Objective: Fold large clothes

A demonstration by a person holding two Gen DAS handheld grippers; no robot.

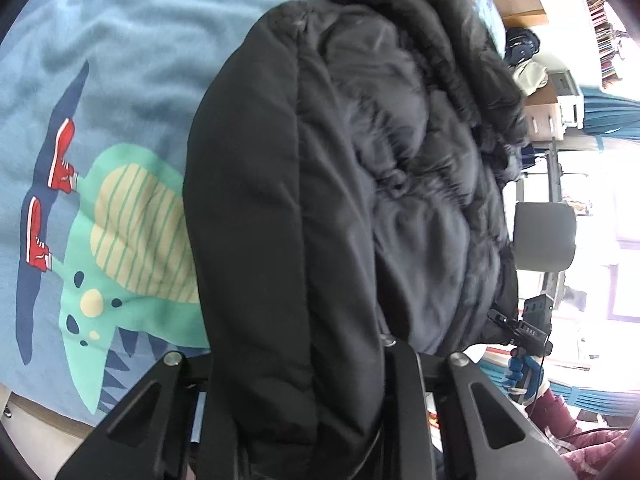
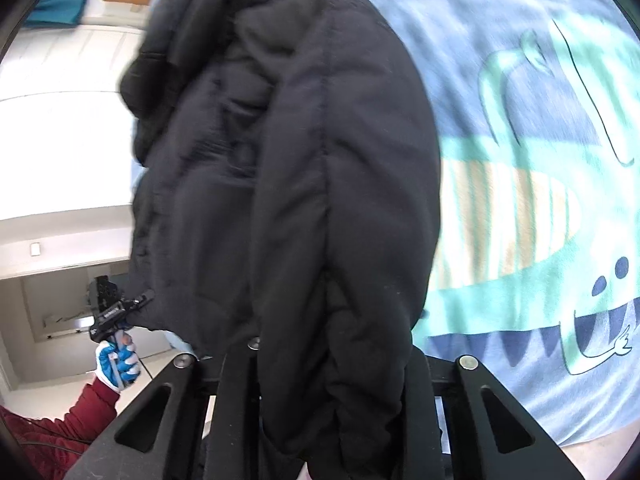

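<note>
Black padded jacket (image 2: 288, 184) gripped by both grippers over a dinosaur-print blanket (image 2: 532, 216)

A thick fold of the jacket is clamped between the jaws of the right gripper (image 2: 332, 364). At lower left, the jacket's edge is pinched by the left gripper (image 2: 146, 298) — held by a blue-and-white gloved hand (image 2: 118, 362), red-sleeved.
</note>
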